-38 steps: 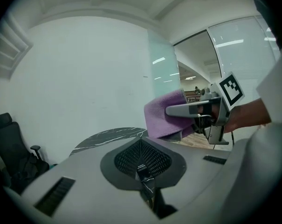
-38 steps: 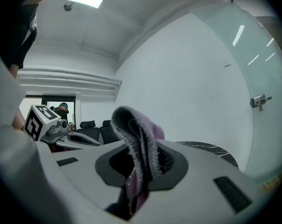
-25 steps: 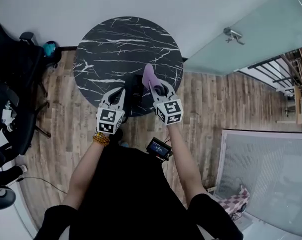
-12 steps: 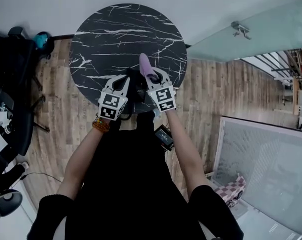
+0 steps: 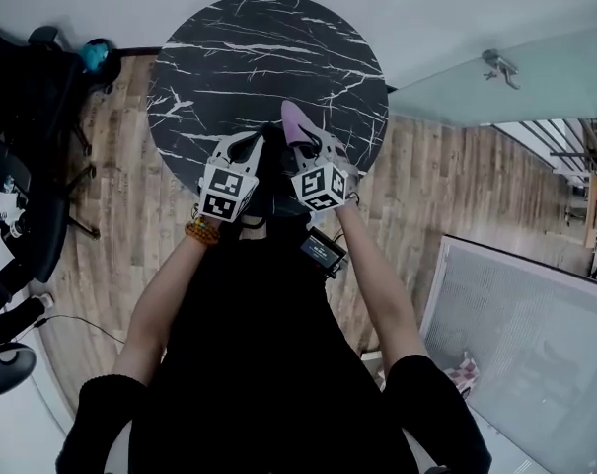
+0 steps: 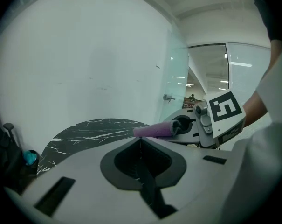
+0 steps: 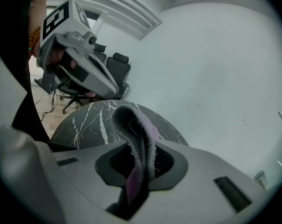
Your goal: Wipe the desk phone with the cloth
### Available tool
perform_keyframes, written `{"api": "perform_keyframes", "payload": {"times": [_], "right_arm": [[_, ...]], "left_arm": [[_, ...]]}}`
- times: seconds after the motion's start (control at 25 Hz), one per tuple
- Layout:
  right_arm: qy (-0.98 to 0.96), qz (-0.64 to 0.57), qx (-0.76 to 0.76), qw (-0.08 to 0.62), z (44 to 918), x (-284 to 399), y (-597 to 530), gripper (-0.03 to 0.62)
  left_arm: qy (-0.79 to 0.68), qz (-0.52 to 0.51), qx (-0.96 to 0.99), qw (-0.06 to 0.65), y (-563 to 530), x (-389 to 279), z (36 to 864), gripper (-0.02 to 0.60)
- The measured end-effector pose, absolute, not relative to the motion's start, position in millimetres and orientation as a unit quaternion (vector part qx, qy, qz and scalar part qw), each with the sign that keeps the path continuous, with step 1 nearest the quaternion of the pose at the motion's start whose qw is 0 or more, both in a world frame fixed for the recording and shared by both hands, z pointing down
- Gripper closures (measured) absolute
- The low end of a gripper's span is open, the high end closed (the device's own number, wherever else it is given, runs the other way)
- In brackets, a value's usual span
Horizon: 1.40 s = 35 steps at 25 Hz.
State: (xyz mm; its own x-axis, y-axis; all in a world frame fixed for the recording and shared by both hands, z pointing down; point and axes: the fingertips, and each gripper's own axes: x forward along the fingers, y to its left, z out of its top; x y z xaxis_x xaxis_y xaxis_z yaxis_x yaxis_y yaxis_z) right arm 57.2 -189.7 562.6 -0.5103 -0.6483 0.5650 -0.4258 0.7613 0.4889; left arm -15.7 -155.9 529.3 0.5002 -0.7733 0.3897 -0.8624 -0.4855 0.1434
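Both tools were over the near edge of the round black counter (image 5: 241, 55).

- Right hand-held gripper (image 5: 304, 148): clamped on the purple cloth (image 5: 295, 124). A folded loop stood up past the jaw tips, and the right gripper view showed only a narrow bit pinched.
- Left hand-held gripper (image 5: 252, 142): jaws together, nothing between them, just beside the right one.
- Phone (image 5: 275, 169): we took it to be the dark shape between the two tools at the counter's near rim. It was black on black, so we could not make out its outline. The cloth was above it, and we could not tell whether they touched.

Risks, as we judged them:
- The cloth could pull out of that thin pinch if it dragged hard over the keys or handset.
- The phone sat close to the rim, so a wiping push toward the person could slide it off, with the left tool holding nothing to steady it.
- The loop could snag the handset and lift it from its cradle.
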Motion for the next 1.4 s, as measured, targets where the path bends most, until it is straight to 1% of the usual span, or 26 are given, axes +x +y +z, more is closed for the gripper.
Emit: {"api": "perform_keyframes", "payload": {"times": [0.16, 0.28, 0.36, 0.48, 0.76, 1.28, 1.4], "right_arm": [[-0.861, -0.115, 0.284, 0.406, 594, 43, -184, 0.534], [-0.866, -0.051, 0.289, 0.406, 615, 34, -183, 0.534], [-0.860, -0.026, 0.291, 0.418, 629, 33, -181, 0.534], [-0.854, -0.026, 0.275, 0.440, 645, 32, -176, 0.534], [-0.846, -0.010, 0.265, 0.462, 656, 32, -176, 0.534], [-0.832, -0.020, 0.250, 0.495, 668, 28, -174, 0.534], [-0.832, -0.008, 0.255, 0.493, 669, 27, -175, 0.535]], "left_arm": [[-0.485, 0.150, 0.845, 0.168, -148, -29, 542, 0.568], [-0.478, 0.160, 0.847, 0.167, -140, -33, 549, 0.568], [-0.475, 0.163, 0.849, 0.163, -137, -34, 551, 0.568], [-0.468, 0.167, 0.853, 0.161, -130, -34, 552, 0.568], [-0.445, 0.171, 0.866, 0.150, -119, -25, 552, 0.568], [-0.433, 0.175, 0.870, 0.155, -113, -22, 557, 0.568], [-0.427, 0.180, 0.873, 0.154, -114, -20, 560, 0.568]]}}
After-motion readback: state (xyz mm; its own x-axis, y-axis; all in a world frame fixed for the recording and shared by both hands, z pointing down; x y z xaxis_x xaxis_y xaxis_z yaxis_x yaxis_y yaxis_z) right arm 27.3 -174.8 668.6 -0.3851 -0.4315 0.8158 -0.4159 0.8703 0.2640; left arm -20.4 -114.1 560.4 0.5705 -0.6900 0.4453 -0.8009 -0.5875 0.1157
